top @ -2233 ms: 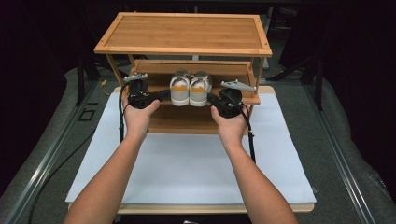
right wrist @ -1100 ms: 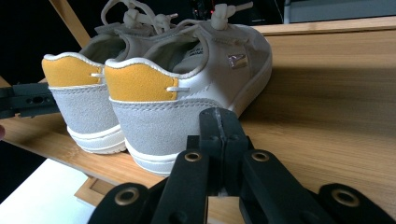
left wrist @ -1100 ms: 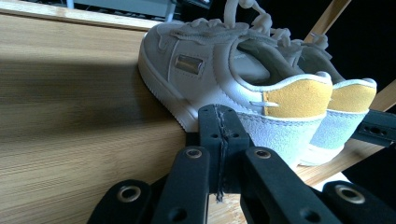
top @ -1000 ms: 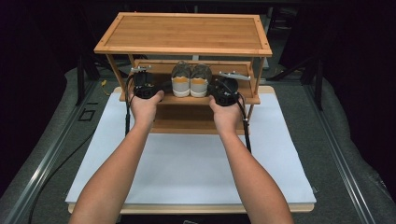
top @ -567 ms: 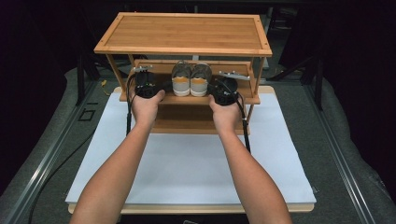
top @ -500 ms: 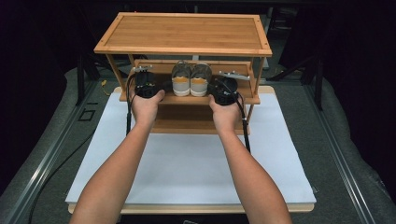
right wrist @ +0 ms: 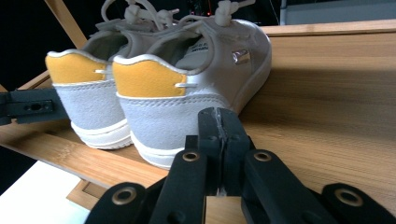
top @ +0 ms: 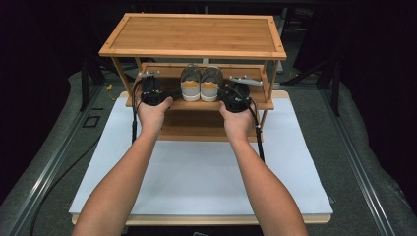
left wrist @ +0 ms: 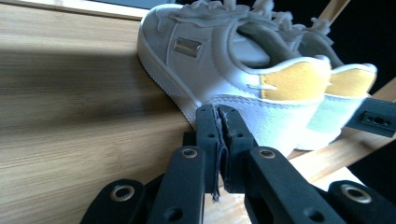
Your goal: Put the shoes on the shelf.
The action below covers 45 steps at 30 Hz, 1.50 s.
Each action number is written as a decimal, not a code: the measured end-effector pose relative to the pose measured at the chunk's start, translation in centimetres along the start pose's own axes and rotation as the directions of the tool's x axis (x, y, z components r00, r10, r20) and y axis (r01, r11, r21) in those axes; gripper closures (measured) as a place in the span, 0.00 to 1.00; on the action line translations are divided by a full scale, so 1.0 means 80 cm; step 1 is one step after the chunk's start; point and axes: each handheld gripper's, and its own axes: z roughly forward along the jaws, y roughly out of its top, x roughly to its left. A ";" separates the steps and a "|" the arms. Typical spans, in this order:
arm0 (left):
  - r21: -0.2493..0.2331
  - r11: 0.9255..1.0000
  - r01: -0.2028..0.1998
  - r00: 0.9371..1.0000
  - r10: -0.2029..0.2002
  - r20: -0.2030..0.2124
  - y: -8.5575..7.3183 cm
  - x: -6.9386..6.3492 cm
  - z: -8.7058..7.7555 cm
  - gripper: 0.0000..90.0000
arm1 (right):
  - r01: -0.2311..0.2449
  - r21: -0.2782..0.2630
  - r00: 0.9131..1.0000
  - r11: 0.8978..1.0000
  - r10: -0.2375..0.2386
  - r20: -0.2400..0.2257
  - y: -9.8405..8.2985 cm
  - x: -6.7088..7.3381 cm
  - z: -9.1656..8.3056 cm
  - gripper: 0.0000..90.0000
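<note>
A pair of pale grey sneakers with yellow heel tabs stands heels toward me on the middle shelf (top: 255, 102) of a wooden rack. The left shoe (top: 190, 83) and right shoe (top: 212, 83) sit side by side. My left gripper (top: 170, 93) is shut, its tips (left wrist: 219, 114) against the outer sole of the left shoe (left wrist: 219, 60) near the heel. My right gripper (top: 225, 94) is shut too, its tips (right wrist: 218, 116) pressed to the outer side of the right shoe (right wrist: 187, 88). Nothing is held between either pair of jaws.
The rack's top shelf (top: 194, 34) overhangs the shoes and both grippers. A lower shelf (top: 196, 127) lies beneath. The rack stands on a white board (top: 196, 172) over a grey padded table. Slanted rack posts (top: 123, 73) flank the middle shelf.
Over two seconds both grippers moved forward under the top shelf, and the shoes slid deeper onto the middle shelf. In the last half second nothing has visibly moved.
</note>
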 end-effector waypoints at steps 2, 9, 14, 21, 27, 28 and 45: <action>-0.005 1.000 0.004 1.000 -0.004 0.007 -0.001 -0.002 -0.005 0.97 | 0.003 -0.002 1.000 1.000 -0.003 -0.013 0.000 0.002 -0.002 0.98; -0.014 1.000 -0.001 0.999 0.001 0.033 -0.004 -0.006 -0.022 0.90 | 0.017 -0.017 0.999 1.000 -0.018 -0.031 -0.002 0.010 -0.016 0.95; -0.022 1.000 -0.015 0.999 0.016 0.046 -0.004 -0.012 -0.035 0.84 | 0.027 -0.010 0.999 1.000 -0.027 -0.022 -0.005 0.007 -0.026 0.93; -0.006 0.999 -0.054 0.996 0.054 0.072 -0.004 -0.024 -0.053 0.75 | 0.051 0.007 0.998 0.999 -0.051 -0.037 -0.010 0.003 -0.048 0.90; -0.007 0.996 -0.089 0.992 0.089 0.088 -0.014 -0.034 -0.068 0.70 | 0.069 0.000 0.997 0.998 -0.069 -0.041 -0.017 0.000 -0.070 0.89; -0.005 0.996 -0.091 0.992 0.091 0.089 -0.017 -0.034 -0.070 0.70 | 0.072 -0.005 0.997 0.997 -0.072 -0.041 -0.019 0.000 -0.074 0.89; 0.012 0.995 -0.098 0.992 0.097 0.076 -0.096 -0.001 -0.111 0.64 | 0.089 0.043 0.994 0.995 -0.086 -0.070 -0.092 -0.013 -0.116 0.87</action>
